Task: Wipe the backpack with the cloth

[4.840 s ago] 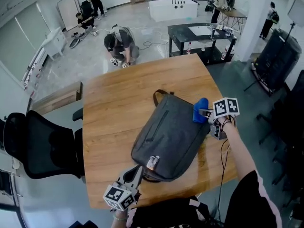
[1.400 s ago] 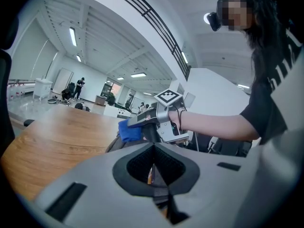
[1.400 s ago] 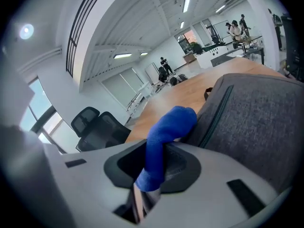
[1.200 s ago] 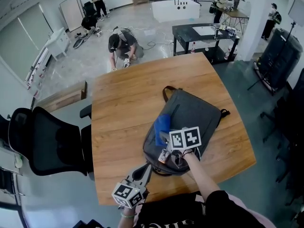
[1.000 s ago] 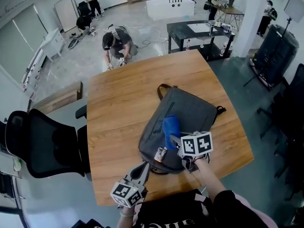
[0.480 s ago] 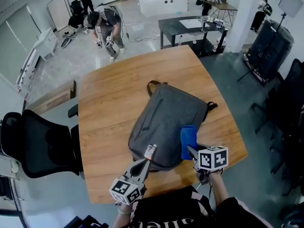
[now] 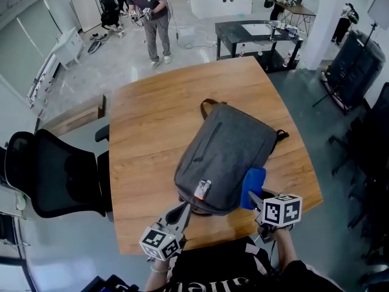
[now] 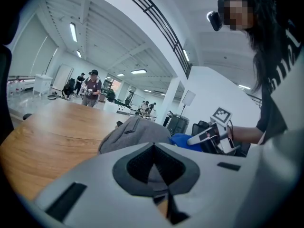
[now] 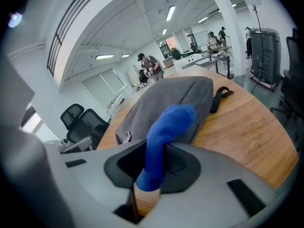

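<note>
Jaws of the right gripper [image 7: 255,196] pinch the blue cloth [image 7: 251,185], which lies against the grey backpack [image 7: 231,148]. The left gripper [image 7: 182,210] clamps the backpack's near edge.

A wide wooden desk [image 7: 152,120] stands on a pale, glossy floor [image 7: 103,72] in a large, bright hall. A black office chair [image 7: 58,175] stands just beside its left edge. On the far side there are a black table [image 7: 234,34], a whiteboard [image 7: 87,8] and a white pillar [image 7: 325,23]. A person [image 7: 155,17] stands on the far floor. Long lamps [image 8: 72,32] shine on the white ceiling.
</note>
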`<state>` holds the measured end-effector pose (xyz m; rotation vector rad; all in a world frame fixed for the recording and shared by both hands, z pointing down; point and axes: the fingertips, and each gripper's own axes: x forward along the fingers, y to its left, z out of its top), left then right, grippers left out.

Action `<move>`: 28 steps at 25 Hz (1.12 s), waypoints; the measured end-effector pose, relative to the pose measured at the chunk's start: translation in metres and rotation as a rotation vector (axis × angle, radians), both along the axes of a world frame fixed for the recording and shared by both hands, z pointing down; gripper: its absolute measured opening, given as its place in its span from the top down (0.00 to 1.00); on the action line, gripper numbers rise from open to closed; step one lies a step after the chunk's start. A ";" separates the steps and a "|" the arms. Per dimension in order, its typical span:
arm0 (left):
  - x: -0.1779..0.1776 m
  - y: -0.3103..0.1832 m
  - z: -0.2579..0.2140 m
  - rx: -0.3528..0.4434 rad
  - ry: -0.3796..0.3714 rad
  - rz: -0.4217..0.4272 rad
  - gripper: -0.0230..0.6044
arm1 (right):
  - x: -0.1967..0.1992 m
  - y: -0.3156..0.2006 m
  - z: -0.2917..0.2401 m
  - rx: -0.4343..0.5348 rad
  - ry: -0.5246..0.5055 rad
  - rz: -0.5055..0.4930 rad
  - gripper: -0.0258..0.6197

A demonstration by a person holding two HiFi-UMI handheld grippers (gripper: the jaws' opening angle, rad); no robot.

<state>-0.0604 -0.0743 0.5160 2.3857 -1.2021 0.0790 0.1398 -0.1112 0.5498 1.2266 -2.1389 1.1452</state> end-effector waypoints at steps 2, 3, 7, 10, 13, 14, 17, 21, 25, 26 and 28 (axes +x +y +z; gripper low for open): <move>-0.012 0.001 0.001 0.003 0.001 -0.018 0.97 | -0.031 -0.004 -0.016 0.036 -0.042 -0.036 0.84; -0.019 0.001 0.000 0.005 0.002 -0.027 0.97 | -0.050 -0.007 -0.022 0.054 -0.062 -0.062 0.84; -0.040 0.003 -0.003 0.015 0.015 -0.051 0.97 | -0.145 -0.014 -0.030 0.082 -0.123 -0.219 0.84; -0.052 0.007 -0.002 0.020 0.020 -0.053 0.97 | -0.215 -0.017 -0.023 0.096 -0.109 -0.332 0.84; -0.063 0.012 -0.002 0.017 0.027 -0.044 0.97 | -0.267 -0.023 -0.013 0.095 -0.097 -0.385 0.84; -0.067 0.013 -0.001 0.016 0.029 -0.041 0.97 | -0.280 -0.025 -0.010 0.092 -0.095 -0.391 0.84; -0.078 0.018 0.003 0.010 0.028 -0.036 0.97 | -0.303 -0.031 0.002 0.082 -0.078 -0.391 0.84; -0.087 0.023 0.007 0.004 0.030 -0.014 0.97 | -0.291 -0.032 0.022 0.068 0.003 -0.349 0.84; -0.085 0.028 0.018 0.003 -0.041 0.049 0.97 | -0.256 -0.024 0.029 0.048 0.014 -0.260 0.84; -0.082 0.029 0.021 0.000 -0.055 0.067 0.97 | -0.246 -0.020 0.029 0.047 0.007 -0.237 0.84; -0.074 0.030 0.023 -0.008 -0.038 0.087 0.97 | -0.225 -0.009 0.028 0.045 0.012 -0.204 0.84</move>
